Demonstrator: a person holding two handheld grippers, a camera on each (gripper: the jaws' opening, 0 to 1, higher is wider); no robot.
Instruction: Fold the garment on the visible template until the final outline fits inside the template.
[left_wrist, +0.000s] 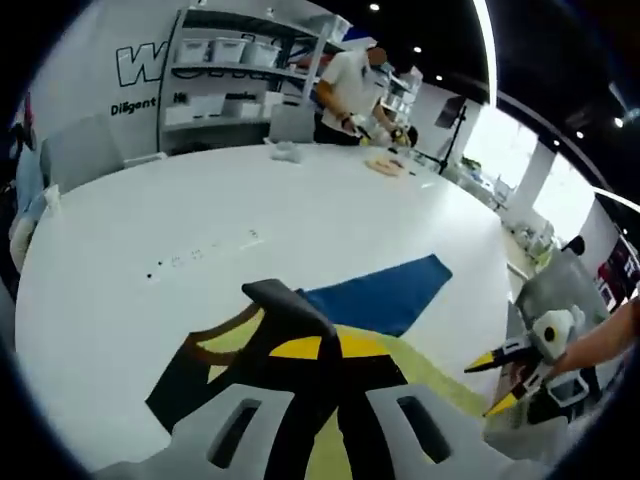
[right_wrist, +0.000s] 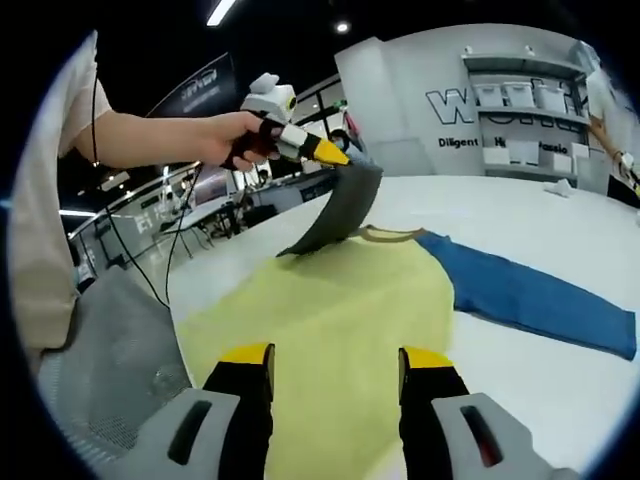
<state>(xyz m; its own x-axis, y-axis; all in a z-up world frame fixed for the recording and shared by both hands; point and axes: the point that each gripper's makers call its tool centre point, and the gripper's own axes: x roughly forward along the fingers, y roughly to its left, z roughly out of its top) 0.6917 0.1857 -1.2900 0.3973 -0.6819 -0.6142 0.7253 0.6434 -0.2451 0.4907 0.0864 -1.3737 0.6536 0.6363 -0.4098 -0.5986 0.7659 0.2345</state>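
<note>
A yellow cloth garment (right_wrist: 330, 320) with one blue sleeve (right_wrist: 530, 295) and one dark grey sleeve (right_wrist: 345, 205) lies spread on the white bench (right_wrist: 560, 390). The left tongs (right_wrist: 330, 153) are clamped on the grey sleeve, lifting it above the yellow body. The right tongs (right_wrist: 335, 375) hover over the body, apart and empty. Folding looks barely begun: the blue sleeve lies stretched out beside the body, and no template outline can be made out.
</note>
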